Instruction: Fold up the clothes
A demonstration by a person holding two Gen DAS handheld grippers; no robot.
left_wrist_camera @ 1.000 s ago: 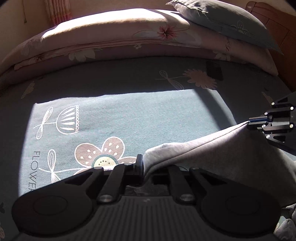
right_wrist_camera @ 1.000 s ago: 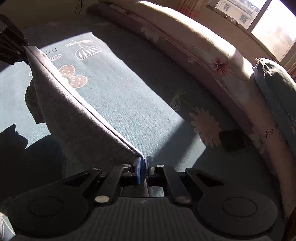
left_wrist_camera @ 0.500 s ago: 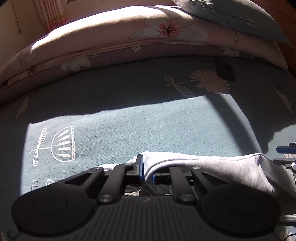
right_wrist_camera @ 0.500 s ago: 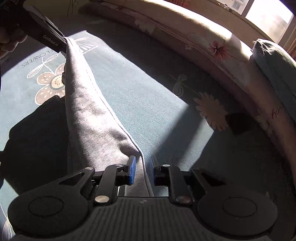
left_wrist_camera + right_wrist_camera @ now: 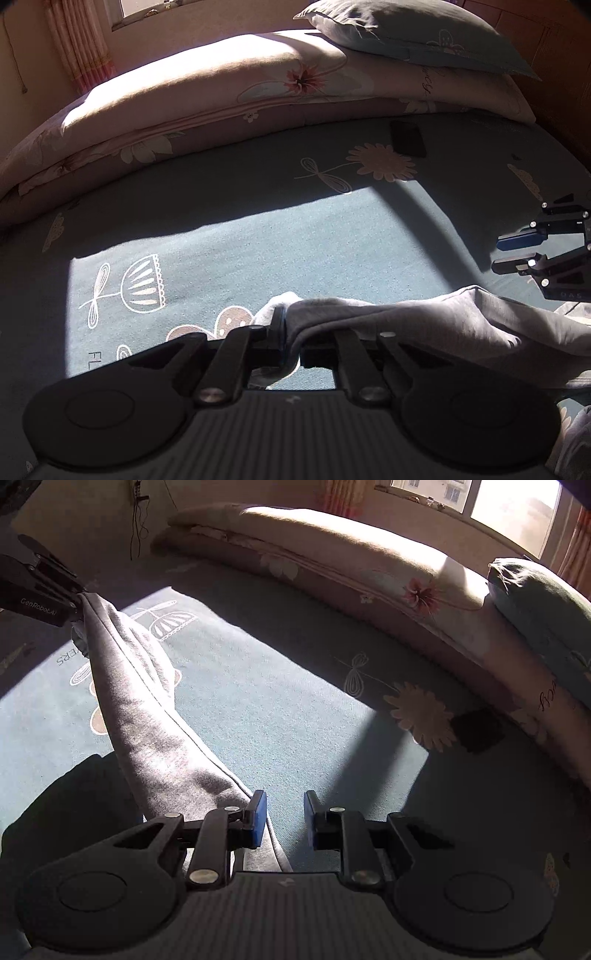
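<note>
A grey garment (image 5: 436,321) lies partly on the teal flowered bed sheet (image 5: 295,236). My left gripper (image 5: 291,339) is shut on one corner of it, and the cloth drapes over the right finger. In the right wrist view the garment (image 5: 147,716) runs as a long fold from the left gripper (image 5: 75,607) at the upper left down to my right gripper (image 5: 284,816). The right jaws are opening; the garment's edge passes beside the blue left pad (image 5: 258,812) without being pressed. In the left wrist view the right gripper (image 5: 496,254) hangs open just above the cloth's far end.
A folded pink floral quilt (image 5: 221,96) runs along the far side of the bed, with a grey-green pillow (image 5: 406,29) on it. A dark phone (image 5: 408,138) lies on the sheet near the quilt. A wooden headboard (image 5: 554,44) stands at the right, a window (image 5: 509,509) behind.
The right jaws have parted and let go of the garment's corner. The left gripper dipped, then rose, still holding its corner. The stretched fold has slackened onto the bed.
</note>
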